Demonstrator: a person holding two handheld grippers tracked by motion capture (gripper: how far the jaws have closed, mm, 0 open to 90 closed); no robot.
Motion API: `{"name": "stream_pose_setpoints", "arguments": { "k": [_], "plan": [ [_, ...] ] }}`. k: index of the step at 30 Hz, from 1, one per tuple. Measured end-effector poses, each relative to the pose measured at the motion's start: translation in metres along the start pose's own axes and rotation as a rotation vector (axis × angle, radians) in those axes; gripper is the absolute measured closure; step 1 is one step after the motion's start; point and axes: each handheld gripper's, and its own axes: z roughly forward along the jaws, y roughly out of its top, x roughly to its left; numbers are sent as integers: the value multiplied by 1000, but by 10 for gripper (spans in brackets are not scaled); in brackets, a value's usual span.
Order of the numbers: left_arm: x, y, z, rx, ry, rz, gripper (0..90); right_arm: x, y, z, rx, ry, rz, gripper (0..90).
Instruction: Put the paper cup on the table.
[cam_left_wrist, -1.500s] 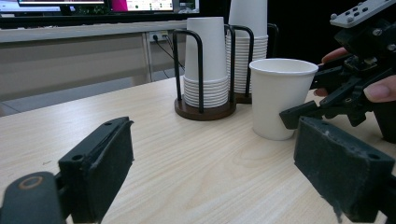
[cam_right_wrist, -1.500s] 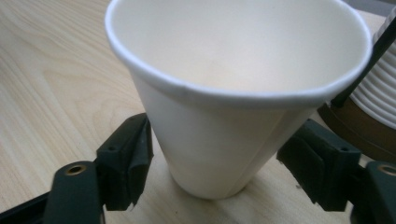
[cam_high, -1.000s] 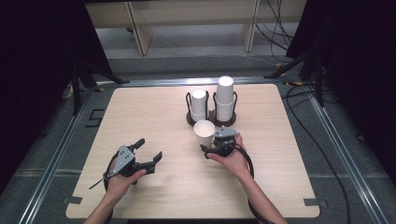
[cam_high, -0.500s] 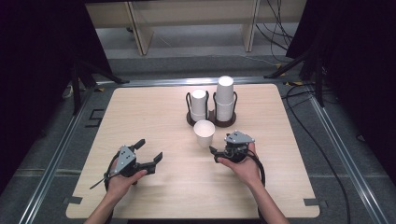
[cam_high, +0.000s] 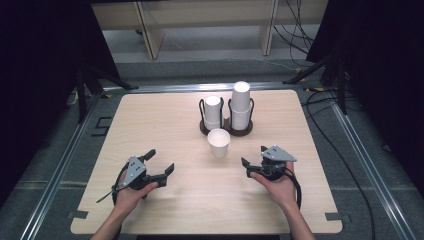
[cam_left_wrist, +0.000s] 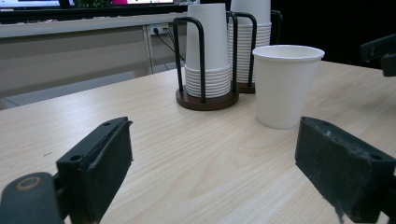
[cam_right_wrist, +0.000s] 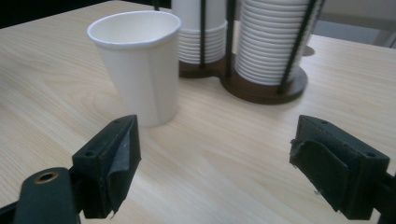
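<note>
A: Where did the single paper cup (cam_high: 219, 142) stand?

B: Upright on the wooden table (cam_high: 150, 120), mouth up, just at the six o'clock side of the two cup holders. Nothing touched it. In the right gripper view the same cup (cam_right_wrist: 137, 65) stood ahead and toward ten o'clock, well clear of both black jaws.

A: And the right gripper (cam_high: 248, 165)?

B: It sat at about four o'clock from the cup, near it but apart, in the person's right hand (cam_high: 280, 187). Its jaws stood wide and released, with bare tabletop between them, gripping nothing.

A: The left gripper (cam_high: 161, 164)?

B: At roughly eight o'clock from the cup, well apart, in the left hand (cam_high: 131, 192). Its jaws were also spread and released, empty. From the left gripper view the cup (cam_left_wrist: 286, 86) showed ahead toward one o'clock, beyond the jaw tips, with wood grain between.

A: What about the stacks?

B: Two stacks of white cups stood upside down in dark wire holders on round brown bases. The shorter stack (cam_high: 213, 112) was at eleven o'clock from the lone cup, the taller stack (cam_high: 240, 107) at one o'clock. The two bases touched each other side by side.

A: Anything at the table's edge?

B: Cables (cam_high: 320, 115) trailed over the floor at three o'clock.
</note>
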Motion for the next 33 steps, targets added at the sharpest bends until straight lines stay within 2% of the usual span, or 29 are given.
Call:
{"name": "stream_pose_setpoints", "arguments": {
  "k": [1, 2, 4, 5, 6, 8, 9, 10, 11, 13, 15, 18, 19, 20, 22, 23, 24, 26, 27, 28, 30, 31, 32, 33],
  "plan": [
    [0, 0, 0, 0, 0, 1, 107, -2, -2, -3, 4, 3, 18, 162],
    [0, 0, 0, 2, 0, 3, 107, -5, -5, -6, -10, -14, 1, 163],
    [0, 0, 0, 2, 0, 2, 106, -7, -9, -13, -5, -25, 34, 166],
    [0, -1, 3, -29, -9, 2, 106, -10, -13, -16, -7, -26, 39, 168],
    [0, -1, 3, -25, -8, 3, 106, -11, -15, -20, -7, -30, 53, 169],
    [0, -1, 3, -30, -10, 6, 107, -14, -19, -26, -6, -37, 53, 173],
    [0, -1, 3, -29, -9, 7, 107, -17, -21, -28, -13, -50, 33, 175],
    [0, -1, 3, -29, -10, 7, 107, -19, -24, -32, -18, -70, 41, 176],
    [0, 0, 1, 1, -1, 9, 107, -21, -26, -33, -26, -80, 36, 177],
    [0, -1, 1, 3, -1, 10, 107, -24, -29, -39, -31, -101, 36, 179],
    [0, -1, 1, 6, -3, 10, 107, -27, -32, -42, -39, -93, 50, 181],
    [-1, -1, 2, 6, -7, 12, 106, -29, -36, -46, -54, -114, 47, 181],
    [-1, -2, 4, -14, -18, 5, 106, -30, -37, -45, -72, -127, 39, 181],
    [-1, -3, 5, -20, -28, -3, 106, -31, -39, -46, -77, -113, 51, 181],
    [-2, -2, 2, 9, -27, -21, 104, -31, -41, -47, -67, -125, 72, 181],
    [-3, -2, 4, -10, -30, -27, 104, -32, -43, -47, -86, -127, 65, 181],
    [-4, -2, 4, -11, -32, -24, 104, -33, -43, -47, -92, -108, 73, 181],
    [-4, -2, 6, -18, -43, -19, 103, -33, -43, -49, -94, -137, 49, 182],
    [-4, -3, 6, -23, -47, -19, 103, -33, -44, -49, -110, -118, 58, 182],
    [-5, -2, 4, 5, -37, -22, 102, -33, -44, -50, -105, -136, 51, 182],
    [-5, -2, 4, 16, -41, -9, 102, -34, -45, -50, -130, -125, 43, 179],
    [-5, -2, 4, 20, -44, -15, 102, -34, -45, -51, -123, -115, 51, 176],
    [-5, -1, 6, 0, -57, -33, 102, -34, -45, -51, -138, -119, 47, 173],
    [-5, 0, 7, 1, -64, -53, 98, -34, -45, -52, -134, -118, 56, 169]
  ]
}}
